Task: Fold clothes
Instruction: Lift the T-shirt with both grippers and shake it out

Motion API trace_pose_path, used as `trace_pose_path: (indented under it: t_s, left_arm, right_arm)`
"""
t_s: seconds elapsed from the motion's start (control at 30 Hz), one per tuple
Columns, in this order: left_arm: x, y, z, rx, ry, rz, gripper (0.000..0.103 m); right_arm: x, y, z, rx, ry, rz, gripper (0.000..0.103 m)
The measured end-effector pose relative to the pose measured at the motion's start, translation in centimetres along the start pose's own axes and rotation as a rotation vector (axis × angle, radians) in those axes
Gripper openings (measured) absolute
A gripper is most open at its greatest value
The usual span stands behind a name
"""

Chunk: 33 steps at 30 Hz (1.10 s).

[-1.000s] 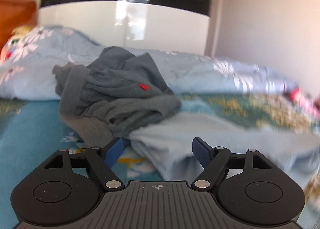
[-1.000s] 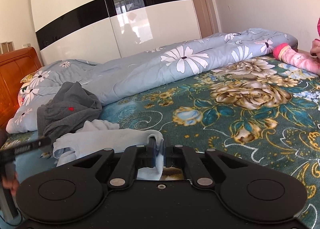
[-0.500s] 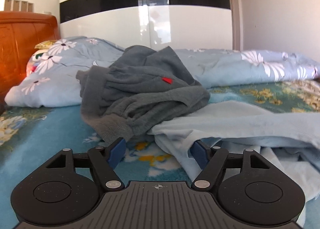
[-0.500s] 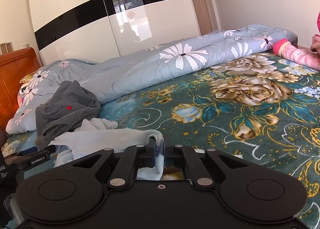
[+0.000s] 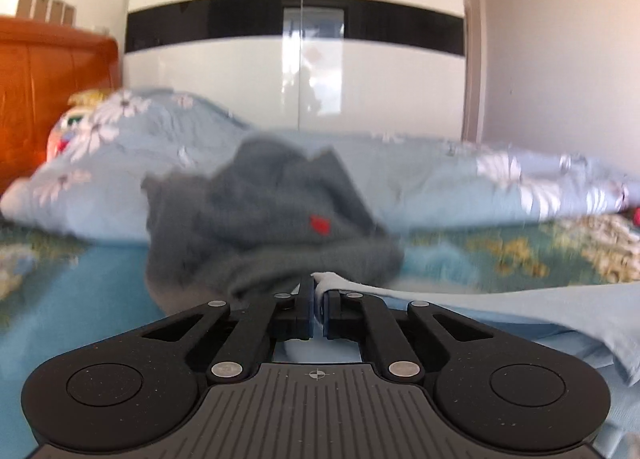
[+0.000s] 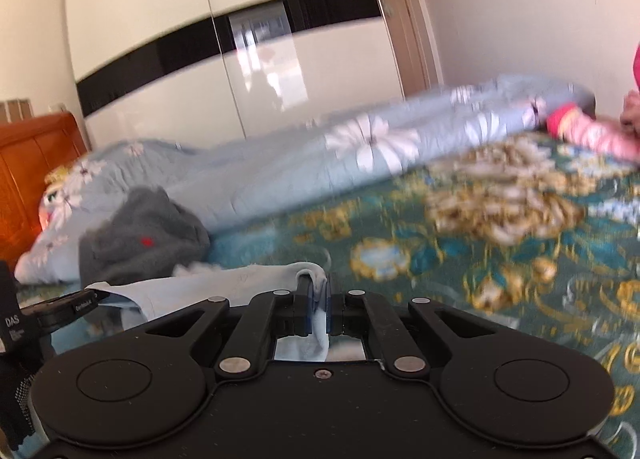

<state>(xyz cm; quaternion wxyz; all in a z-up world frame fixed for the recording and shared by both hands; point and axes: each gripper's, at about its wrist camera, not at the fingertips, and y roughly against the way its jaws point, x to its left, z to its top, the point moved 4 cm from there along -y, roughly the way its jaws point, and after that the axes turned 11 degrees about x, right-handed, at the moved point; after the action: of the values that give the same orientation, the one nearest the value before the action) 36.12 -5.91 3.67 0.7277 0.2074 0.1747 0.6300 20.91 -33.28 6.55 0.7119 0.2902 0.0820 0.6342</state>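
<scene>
- Since a second ago the left gripper (image 5: 318, 305) has gone from wide jaws to jaws pinched on a fold of the blue garment (image 5: 520, 307), and its end now rides lifted off the bed (image 5: 80, 299).
- Right gripper (image 6: 318, 313) holds as before, jaws narrow on another edge of that same blue garment (image 6: 224, 287); a strip of cloth hangs down between them.
- Two grippers, then, both gripping one garment, which stretches between them just above the bed.
- Two garments in all: the blue one, and one grey garment (image 5: 272, 227) with a single red tag (image 5: 320, 225), heaped just behind the blue one and touching it.
- One flowered quilt (image 6: 320, 167) lies bunched along the far side of the bed, behind the grey heap.
- One wardrobe (image 5: 300, 71) with a black band stands beyond, and one wooden headboard (image 5: 44, 91) to the left.
- One pink sleeve (image 6: 588, 135) rests on the bed at far right; both views are blurred.
</scene>
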Motion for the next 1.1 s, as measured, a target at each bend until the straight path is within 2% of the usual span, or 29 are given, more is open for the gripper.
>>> trace_pose_path:
  t_s: [0.2,0.47,0.63,0.73,1.0,1.1]
  left_arm:
    - [0.6,5.7,5.6,-0.129,0.035,-0.035,0.002]
    - [2.5,15.0,9.9,-0.285,0.034,-0.095,0.002]
    - [3.9,21.5,11.9,-0.372,0.030,-0.122,0.002]
    - [4.6,25.8,12.7,-0.461,0.005,-0.122,0.002]
    - [5.6,39.2,14.4,-0.704,-0.050,-0.182,0.002]
    - [6.1,43.9,14.7,-0.768,-0.066,-0.204,0.002]
  right_arm:
    - [3.0,4.9,5.0,-0.171,0.074,0.014,0.003]
    - [5.6,13.1,9.8,-0.340,0.153,0.004,0.003]
    - [7.4,18.4,11.2,-0.427,0.195,0.006,0.003]
    - [8.1,21.4,11.9,-0.470,0.210,0.012,0.003]
    - [9.1,30.0,12.7,-0.602,0.248,0.032,0.004]
    - [9.2,33.9,12.8,-0.653,0.267,0.064,0.004]
